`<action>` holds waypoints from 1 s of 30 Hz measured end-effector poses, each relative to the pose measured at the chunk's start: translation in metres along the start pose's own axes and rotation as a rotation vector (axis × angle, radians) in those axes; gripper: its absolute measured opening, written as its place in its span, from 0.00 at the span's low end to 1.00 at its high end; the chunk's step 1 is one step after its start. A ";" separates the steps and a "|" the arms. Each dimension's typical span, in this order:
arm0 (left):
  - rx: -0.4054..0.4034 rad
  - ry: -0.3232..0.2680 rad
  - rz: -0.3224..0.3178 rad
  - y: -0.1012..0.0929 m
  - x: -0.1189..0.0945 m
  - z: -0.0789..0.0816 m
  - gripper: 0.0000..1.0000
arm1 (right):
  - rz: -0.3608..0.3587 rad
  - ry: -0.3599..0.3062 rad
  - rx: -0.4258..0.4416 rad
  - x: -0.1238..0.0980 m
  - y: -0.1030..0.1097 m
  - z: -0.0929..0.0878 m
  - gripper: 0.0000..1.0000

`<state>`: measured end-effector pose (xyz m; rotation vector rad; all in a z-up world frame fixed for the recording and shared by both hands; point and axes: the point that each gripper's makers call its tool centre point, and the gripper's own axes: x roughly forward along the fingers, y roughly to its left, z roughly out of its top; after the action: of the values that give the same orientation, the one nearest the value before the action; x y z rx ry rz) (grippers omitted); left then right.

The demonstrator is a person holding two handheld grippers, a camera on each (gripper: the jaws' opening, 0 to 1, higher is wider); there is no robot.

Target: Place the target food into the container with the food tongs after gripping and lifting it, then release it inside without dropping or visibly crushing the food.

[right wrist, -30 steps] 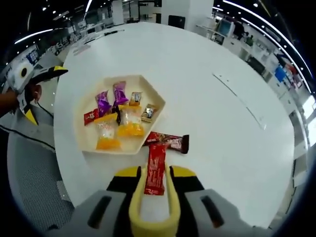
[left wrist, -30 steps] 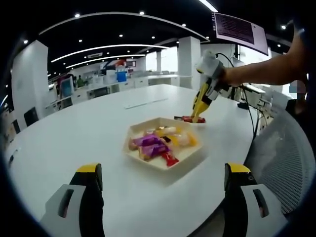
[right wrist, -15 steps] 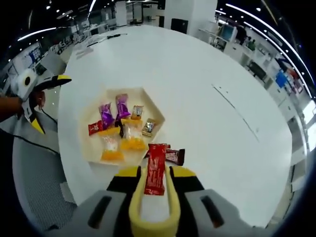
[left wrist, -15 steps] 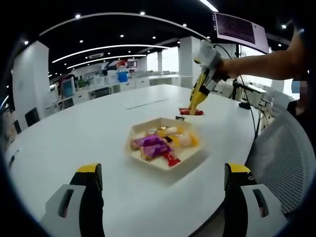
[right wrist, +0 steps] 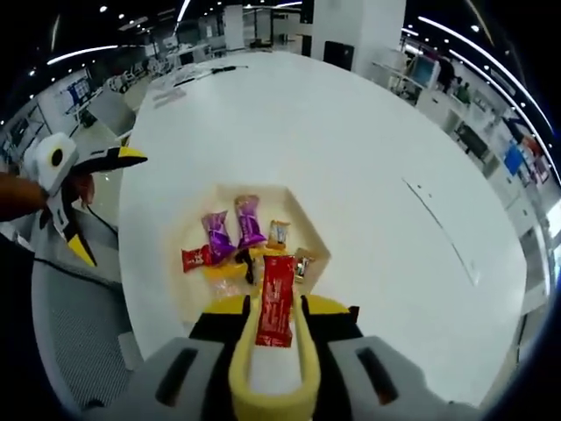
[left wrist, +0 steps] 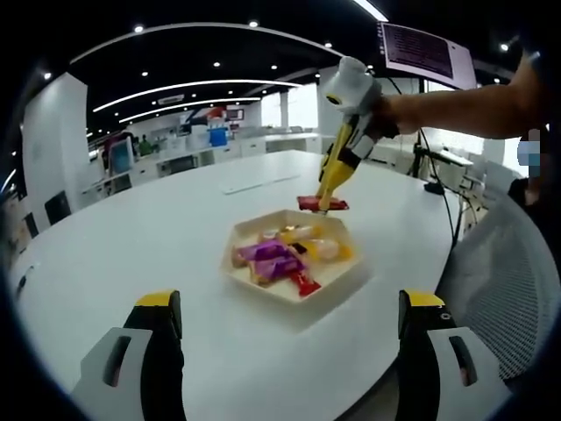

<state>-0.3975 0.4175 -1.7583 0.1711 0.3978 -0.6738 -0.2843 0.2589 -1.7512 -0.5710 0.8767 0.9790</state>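
In the right gripper view my right gripper (right wrist: 275, 309) is shut on a red wrapped bar (right wrist: 274, 298), held in the air above the beige hexagonal tray (right wrist: 308, 230). The left gripper view shows that same gripper (left wrist: 324, 200) with the red bar (left wrist: 322, 203) over the tray's far rim (left wrist: 263, 290). Several purple, yellow and red wrapped sweets (left wrist: 279, 259) lie in the tray. My left gripper (left wrist: 289, 307) stays low near the table's front edge, jaws wide apart and holding nothing. It also appears at the left edge of the right gripper view (right wrist: 74, 197).
The round white table (left wrist: 131, 237) carries a thin white strip (left wrist: 259, 182) at the back. A dark wrapped bar (right wrist: 351, 310) peeks out beside my right jaw. A mesh chair (left wrist: 500, 263) stands at the table's right, with a person's arm (left wrist: 465, 114) above it.
My right gripper has lifted the red bar off the table and carried it from beside the tray to above it. The left gripper has not moved.
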 end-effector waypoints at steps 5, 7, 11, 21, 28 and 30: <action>0.005 0.003 -0.003 -0.001 0.000 0.000 1.00 | 0.023 -0.007 -0.010 0.009 0.010 0.011 0.22; 0.001 0.002 0.002 0.000 0.000 0.000 1.00 | 0.029 -0.011 -0.021 0.012 0.016 0.018 0.22; 0.003 0.006 0.000 0.000 0.000 -0.001 1.00 | 0.047 -0.019 -0.050 0.019 0.029 0.033 0.22; 0.012 0.036 0.000 -0.002 0.002 -0.006 1.00 | 0.041 0.000 -0.130 0.043 0.016 0.055 0.22; 0.018 0.047 -0.007 -0.003 0.003 -0.007 1.00 | 0.043 -0.021 -0.150 0.048 0.016 0.059 0.23; 0.019 0.050 -0.006 -0.003 0.003 -0.008 1.00 | 0.048 -0.040 -0.146 0.047 0.015 0.061 0.23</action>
<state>-0.3999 0.4157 -1.7665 0.2054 0.4403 -0.6805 -0.2622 0.3335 -1.7580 -0.6546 0.7907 1.1005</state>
